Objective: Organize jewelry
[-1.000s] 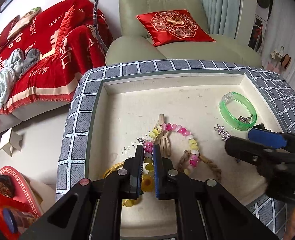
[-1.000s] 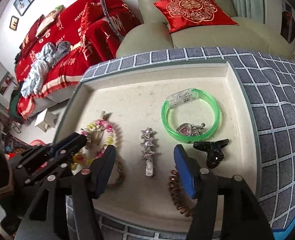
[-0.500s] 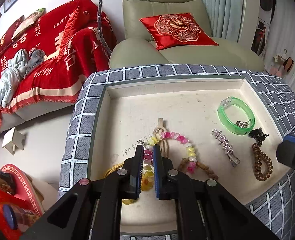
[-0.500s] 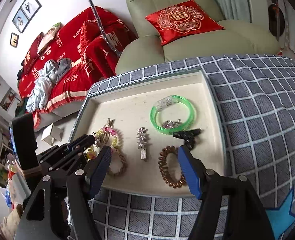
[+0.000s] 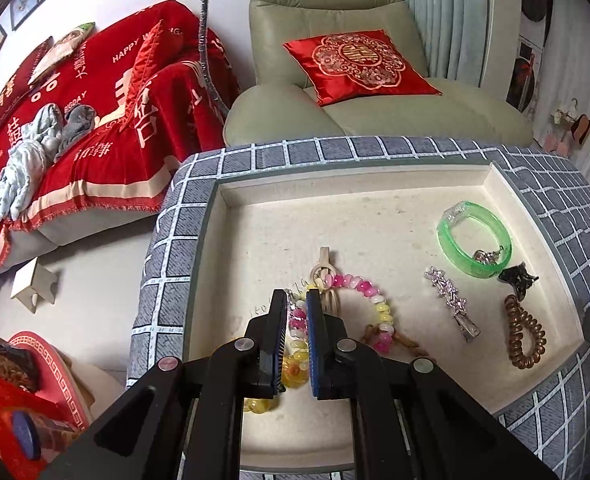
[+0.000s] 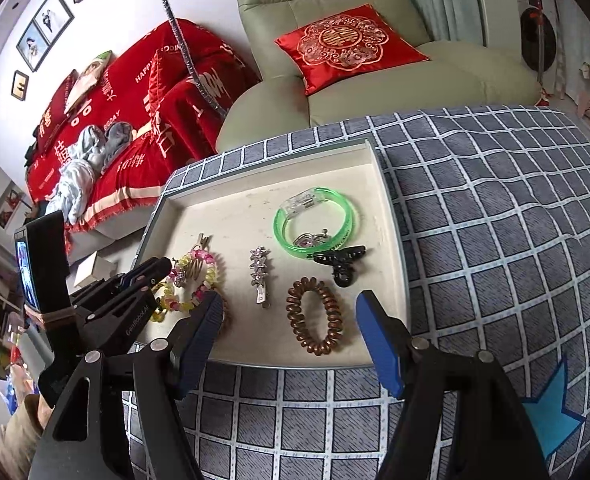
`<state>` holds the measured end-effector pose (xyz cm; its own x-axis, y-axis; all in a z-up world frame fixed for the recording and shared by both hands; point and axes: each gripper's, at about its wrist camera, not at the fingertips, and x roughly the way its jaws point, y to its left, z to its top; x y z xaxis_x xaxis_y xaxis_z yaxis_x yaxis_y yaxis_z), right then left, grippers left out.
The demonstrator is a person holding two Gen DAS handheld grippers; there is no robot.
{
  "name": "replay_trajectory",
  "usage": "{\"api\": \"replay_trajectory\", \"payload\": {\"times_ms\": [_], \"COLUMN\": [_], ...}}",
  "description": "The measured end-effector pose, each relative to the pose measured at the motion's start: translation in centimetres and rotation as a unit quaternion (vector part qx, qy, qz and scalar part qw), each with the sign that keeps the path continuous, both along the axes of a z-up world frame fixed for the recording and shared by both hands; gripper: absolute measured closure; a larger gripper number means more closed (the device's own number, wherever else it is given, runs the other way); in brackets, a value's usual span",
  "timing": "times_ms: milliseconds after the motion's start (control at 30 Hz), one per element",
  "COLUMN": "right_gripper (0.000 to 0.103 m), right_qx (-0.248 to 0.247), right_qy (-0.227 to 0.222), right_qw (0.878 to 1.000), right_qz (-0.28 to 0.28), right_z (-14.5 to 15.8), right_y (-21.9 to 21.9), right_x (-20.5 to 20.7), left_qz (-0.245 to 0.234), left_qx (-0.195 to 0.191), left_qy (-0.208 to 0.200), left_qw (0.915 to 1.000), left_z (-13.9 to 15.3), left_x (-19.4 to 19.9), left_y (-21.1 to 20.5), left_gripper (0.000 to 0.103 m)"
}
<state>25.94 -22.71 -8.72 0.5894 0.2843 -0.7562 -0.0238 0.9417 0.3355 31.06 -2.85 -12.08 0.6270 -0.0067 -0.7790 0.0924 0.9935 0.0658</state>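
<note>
Step in hand: sorting the left cluster. Your left gripper (image 5: 296, 320) is clamped on the bead bracelet (image 5: 359, 312) at the tray (image 5: 359, 192) floor. Right gripper (image 6: 287, 332) spread wide, empty, at the near rim. Next: lift gently, beads tangle with the braided cord (image 5: 391, 338). Tray also holds green bangle (image 5: 474, 240), star clip (image 5: 451, 304), coil tie (image 5: 525, 336), black claw clip (image 5: 517, 278).

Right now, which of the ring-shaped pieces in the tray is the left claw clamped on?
The pink-and-yellow bead bracelet: the left claw pinches its beads. The green bangle and brown coil hair tie lie untouched farther right in the tray.
</note>
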Motion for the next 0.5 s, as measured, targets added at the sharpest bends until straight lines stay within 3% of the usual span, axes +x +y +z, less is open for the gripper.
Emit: {"api": "replay_trajectory", "payload": {"times_ms": [200,233,267,333,500], "right_gripper": [0.031,0.031,0.031,0.031,0.031], "right_qx": [-0.004,-0.006,-0.008,-0.009,-0.017], "right_qy": [-0.003,-0.004,-0.003,-0.004,-0.002], "right_qw": [1.0,1.0,1.0,1.0,1.0], "right_qz": [-0.011,-0.013,-0.014,-0.016,-0.021], "right_z": [0.0,0.0,0.0,0.0,-0.1], "right_y": [-0.8,-0.9,-1.0,-1.2,-1.5], "right_x": [-0.2,-0.2,-0.2,-0.3,-0.3], "left_qz": [0.008,0.009,0.017,0.028,0.018], "left_qx": [-0.009,-0.007,-0.003,0.004,0.003], "left_qy": [-0.007,-0.008,-0.01,-0.038,-0.039], "left_qw": [0.9999,0.9999,0.9998,0.9989,0.9991], "left_z": [0.6,0.6,0.7,1.3,1.6], "left_x": [-0.2,-0.3,-0.3,-0.8,-1.0], "left_y": [0.7,0.7,0.8,0.9,1.0], "left_gripper": [0.074,0.029,0.0,0.0,0.0]}}
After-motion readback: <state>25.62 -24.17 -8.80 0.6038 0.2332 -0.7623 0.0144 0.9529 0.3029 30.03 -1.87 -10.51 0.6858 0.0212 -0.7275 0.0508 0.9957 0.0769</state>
